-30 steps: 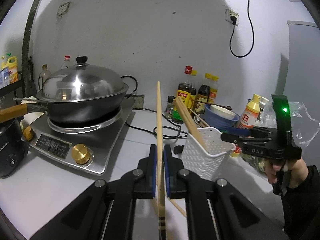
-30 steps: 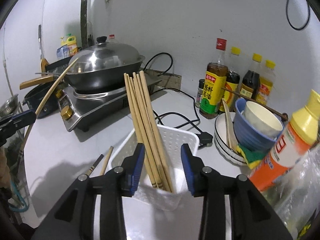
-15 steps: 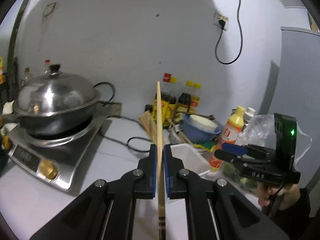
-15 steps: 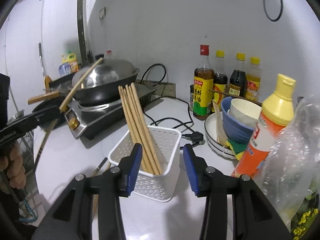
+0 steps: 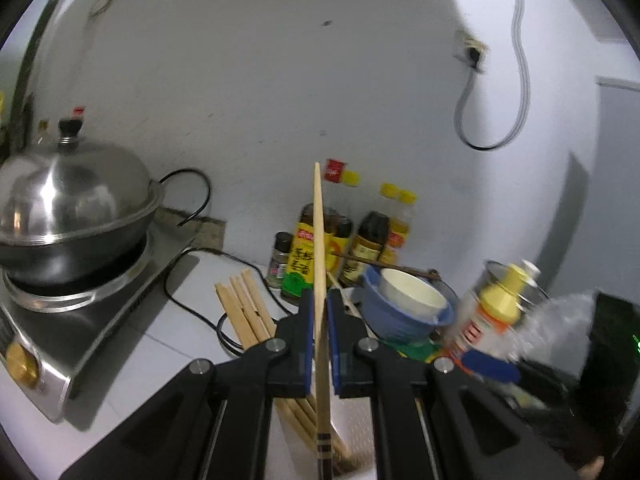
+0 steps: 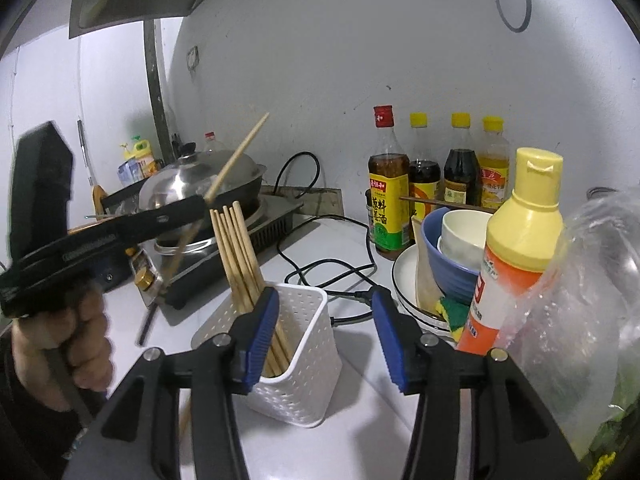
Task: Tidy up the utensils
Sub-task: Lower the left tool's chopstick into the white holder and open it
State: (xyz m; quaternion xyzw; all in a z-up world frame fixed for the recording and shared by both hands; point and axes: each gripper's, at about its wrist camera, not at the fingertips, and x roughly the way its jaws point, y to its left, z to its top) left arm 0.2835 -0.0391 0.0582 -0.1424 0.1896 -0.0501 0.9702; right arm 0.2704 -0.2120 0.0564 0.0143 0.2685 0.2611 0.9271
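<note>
On the white counter (image 5: pixel 168 340) seen from the left wrist camera, the left gripper (image 5: pixel 320 344) has its blue pads pressed together on a single chopstick (image 5: pixel 319 240), which stands almost upright between them, its bare tip up against the wall and its striped end low in the frame. Just behind and below the fingers, a bundle of chopsticks (image 5: pixel 244 308) leans to the left out of the white basket (image 5: pixel 356 420), of which only a bit of perforated floor shows. To the left a lidded wok (image 5: pixel 72 216) sits on a steel cooker (image 5: pixel 80 328); to the right a blue bowl (image 5: pixel 404 320) holds a white cup, with sauce bottles (image 5: pixel 352 236) along the wall behind. From the right wrist camera, the right gripper (image 6: pixel 324 332) stands wide apart with nothing in it, its blue pads either side of the white basket, which rests upright on the counter with the bundle of chopsticks leaning toward its left wall. The left gripper comes in from the left, clamped on the single chopstick, which is tilted up to the right, above and to the left of the basket. A yellow-capped squeeze bottle (image 6: pixel 516 248) stands just right of the bowl.
</note>
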